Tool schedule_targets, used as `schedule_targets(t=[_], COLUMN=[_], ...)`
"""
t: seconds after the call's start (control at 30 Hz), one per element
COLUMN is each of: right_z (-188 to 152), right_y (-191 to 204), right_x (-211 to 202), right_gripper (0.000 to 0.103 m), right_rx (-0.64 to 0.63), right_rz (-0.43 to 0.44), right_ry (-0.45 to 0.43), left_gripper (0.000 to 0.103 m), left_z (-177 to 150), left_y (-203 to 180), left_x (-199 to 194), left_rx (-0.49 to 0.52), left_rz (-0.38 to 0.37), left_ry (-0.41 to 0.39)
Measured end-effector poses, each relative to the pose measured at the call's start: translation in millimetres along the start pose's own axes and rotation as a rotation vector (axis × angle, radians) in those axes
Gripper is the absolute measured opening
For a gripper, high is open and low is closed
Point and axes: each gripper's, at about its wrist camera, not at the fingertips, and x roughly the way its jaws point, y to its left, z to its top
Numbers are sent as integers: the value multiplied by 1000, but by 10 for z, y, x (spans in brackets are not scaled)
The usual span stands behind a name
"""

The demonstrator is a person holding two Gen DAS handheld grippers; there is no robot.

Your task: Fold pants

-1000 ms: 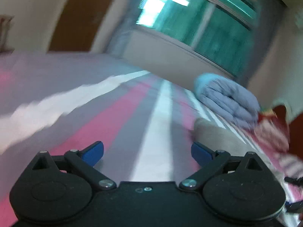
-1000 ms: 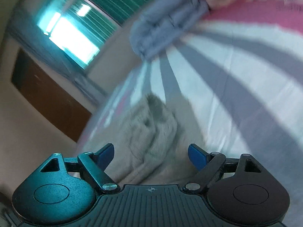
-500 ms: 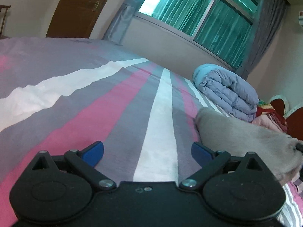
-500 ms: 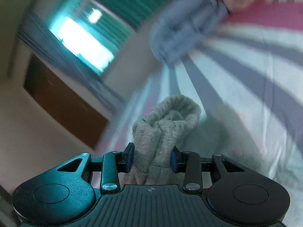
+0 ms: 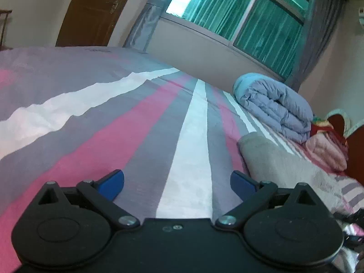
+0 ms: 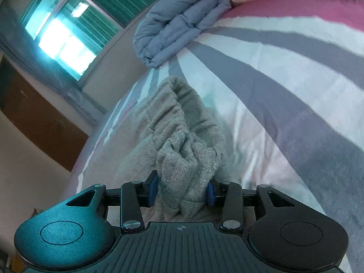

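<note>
The grey fleece pants (image 6: 179,122) lie bunched on the striped bed sheet (image 6: 273,91). My right gripper (image 6: 182,188) has its blue pads pressed on a thick fold of their ribbed end; the jaws are opening slightly with the cloth still between them. In the left wrist view the pants (image 5: 284,161) stretch out flat at the right. My left gripper (image 5: 177,182) stands open just above the sheet (image 5: 113,125), left of the pants, with nothing between its fingers.
A folded blue-grey duvet (image 5: 277,107) sits at the bed's far right, also in the right wrist view (image 6: 179,20). A pink blanket (image 5: 325,150) lies beside it. A brown door (image 5: 91,11) and a green-curtained window (image 5: 250,16) stand behind the bed.
My right gripper went from wide open to shut on the bunched pants and sank toward the bed. In the left view more of the pants shows at the right; the left gripper stayed open.
</note>
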Motion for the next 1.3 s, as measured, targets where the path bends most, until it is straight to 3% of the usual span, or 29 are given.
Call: schedule_targets(t=[0.17,0.23,0.3,0.8,1.07,1.1,1.2,1.3], right_z=[15,37,-8,14,50,66,106,89], right_y=[262,228,67,127,-74,-84,-122,-133], right_x=[-233,-148,25,-51,-36,-39,-114,-259], right_gripper=[40,40,40,42,42,43,62,64], right_rx=[-71,-62,-27,-48,49,63,109,140], right_rz=[85,49,-13,24,56,64,109,130], right_ry=[-86,-65,15,-18,2,9,17,1], left_gripper=[94,94,94,96,96,96,96,96], left_z=[-12,-15,-18,-40,-30,-31,-32,-33], left_y=[-28,-29,-38,-76,-90,-91,-91,-95], left_x=[19,24,27,52,65,63,61,59], left_rx=[15,16,22,46,54,54,51,51], left_rz=[6,13,18,27,36,36,34,34], left_ry=[14,16,20,42,52,52,52,52])
